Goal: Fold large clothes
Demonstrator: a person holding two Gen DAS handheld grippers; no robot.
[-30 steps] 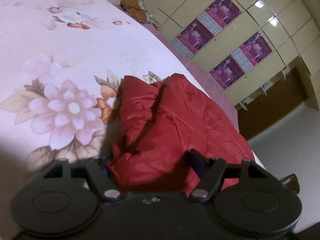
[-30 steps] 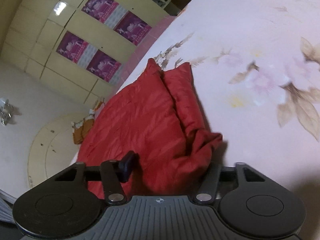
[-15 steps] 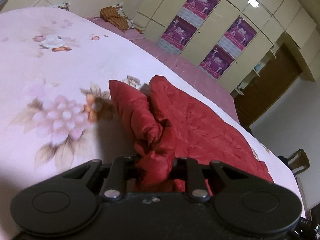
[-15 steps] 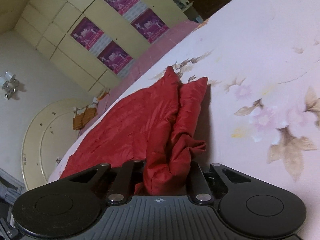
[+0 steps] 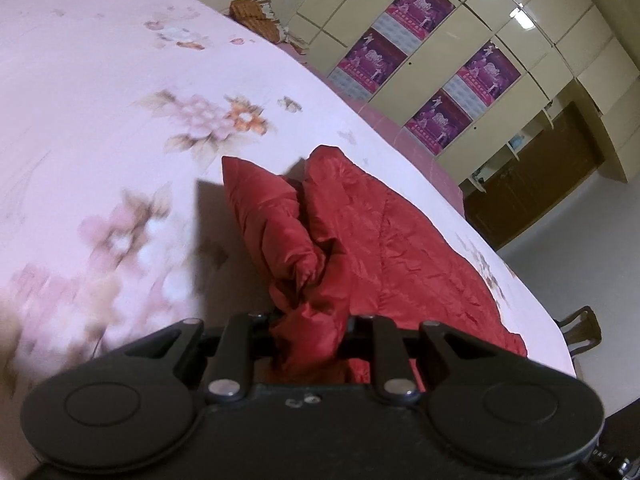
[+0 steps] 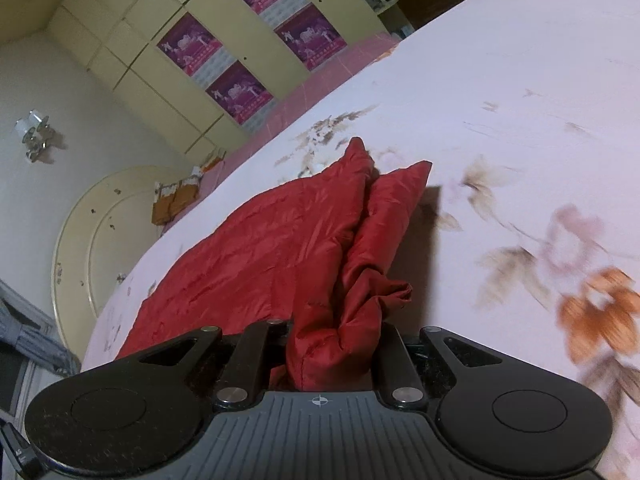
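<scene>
A red padded garment [image 5: 400,248] lies along the edge of a bed [image 5: 100,92] with a pink floral sheet; cream wardrobes [image 6: 168,64] carrying purple posters [image 5: 404,28] stand beyond. The left gripper [image 5: 308,332] and right gripper [image 6: 332,344] each have jaws pinching bunched red fabric.

Support surface: a bed [image 5: 100,80] is carrying the scene, and a pale pink floral sheet [image 6: 540,80] is covering it.
Sheet print: pink and orange flowers with brown leaves are showing across the sheet; the nearest ones are blurring.
Item on sheet: a red quilted garment [image 5: 400,248] is lying directly on the sheet, spreading flat toward the bed's edge, with its near end bunching up off the surface.
Far end of bed: brown patterned cushions [image 5: 252,16] are sitting by a cream rounded headboard [image 6: 80,232].
</scene>
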